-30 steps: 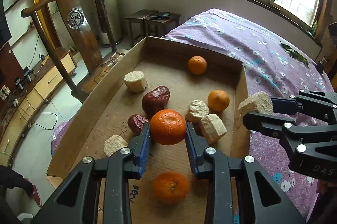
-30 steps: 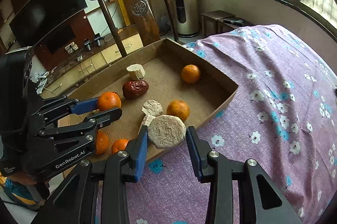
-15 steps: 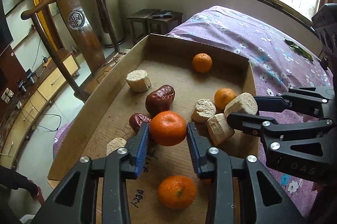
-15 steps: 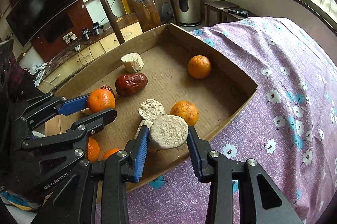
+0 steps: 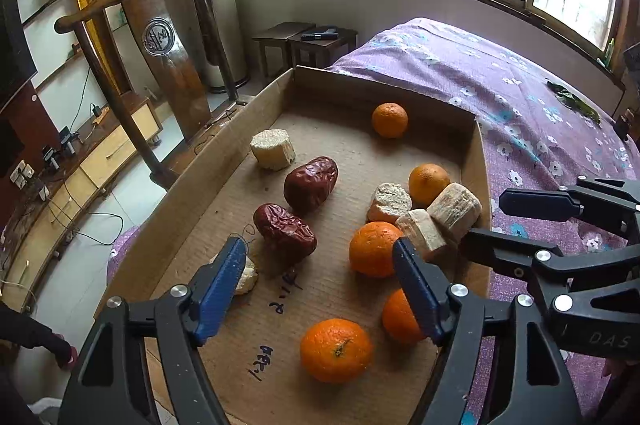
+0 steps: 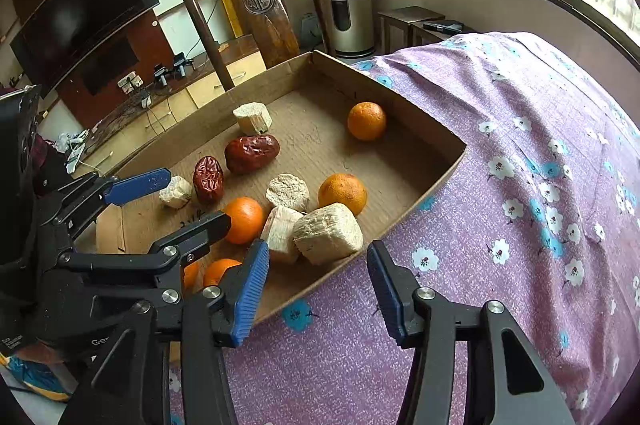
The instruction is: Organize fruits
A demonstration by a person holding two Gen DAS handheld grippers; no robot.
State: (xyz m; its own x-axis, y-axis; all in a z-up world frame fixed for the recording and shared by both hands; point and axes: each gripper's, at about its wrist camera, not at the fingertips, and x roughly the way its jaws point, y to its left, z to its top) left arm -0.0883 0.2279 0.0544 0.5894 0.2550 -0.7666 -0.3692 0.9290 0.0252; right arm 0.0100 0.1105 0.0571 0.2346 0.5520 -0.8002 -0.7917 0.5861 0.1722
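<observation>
A shallow cardboard box [image 5: 478, 161] [image 6: 432, 133] on a purple flowered bedspread holds several oranges, two dark red dates and several pale corn-cob chunks. My left gripper [image 5: 320, 289] is open and empty above the box's near end; an orange [image 5: 372, 249] [image 6: 244, 219] lies just beyond its right finger. My right gripper [image 6: 316, 289] is open and empty at the box's right wall, just short of a pale chunk [image 6: 328, 233] [image 5: 454, 211] resting inside against that wall. The dates [image 5: 310, 179] [image 5: 286, 229] lie mid-box.
The bedspread [image 6: 520, 185] stretches right and far. A wooden chair [image 5: 168, 37] stands left of the box, beyond the bed's edge. Small dark stools [image 5: 308, 39] stand by the window wall. A TV cabinet [image 6: 80, 37] lies at far left.
Both grippers opened. The left let go of its orange, which now lies in the box. The right let go of its pale chunk inside the box by the right wall.
</observation>
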